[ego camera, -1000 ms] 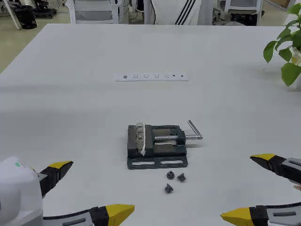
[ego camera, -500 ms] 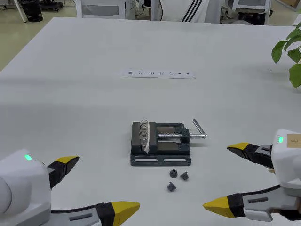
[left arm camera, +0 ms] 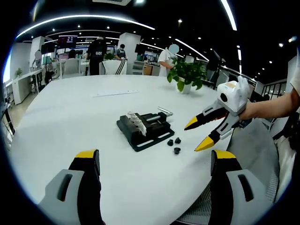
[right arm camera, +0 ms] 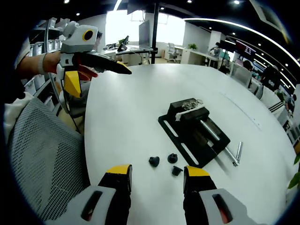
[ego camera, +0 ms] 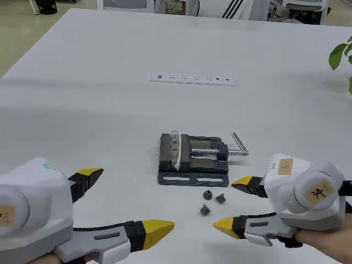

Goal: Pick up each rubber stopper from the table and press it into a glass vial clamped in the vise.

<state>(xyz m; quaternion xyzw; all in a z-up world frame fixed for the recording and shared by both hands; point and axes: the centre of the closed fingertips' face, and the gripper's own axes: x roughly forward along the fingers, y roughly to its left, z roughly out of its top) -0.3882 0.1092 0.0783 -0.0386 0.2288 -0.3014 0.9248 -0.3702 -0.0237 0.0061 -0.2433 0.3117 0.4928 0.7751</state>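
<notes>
A dark bench vise (ego camera: 193,162) sits mid-table with several glass vials (ego camera: 175,144) clamped upright at its left end. Three small grey rubber stoppers (ego camera: 208,194) lie loose on the table just in front of it. My right gripper (ego camera: 228,203) is open and holds nothing; its yellow tips reach in from the right, close beside the stoppers. In the right gripper view the stoppers (right arm camera: 172,158) lie just beyond its tips (right arm camera: 157,171), ahead of the vise (right arm camera: 197,126). My left gripper (ego camera: 129,201) hovers wide open at the lower left, well apart from the vise (left arm camera: 144,129).
A white power strip (ego camera: 191,78) lies farther back on the table. The vise's metal handle (ego camera: 239,144) sticks out to the right. A potted plant (ego camera: 342,55) stands at the far right edge. A grey mesh chair (right arm camera: 42,154) is beside the table.
Both grippers have risen further into the head view, and the right one has moved left, close to the stoppers. The vise and stoppers stay put; the camera has shifted.
</notes>
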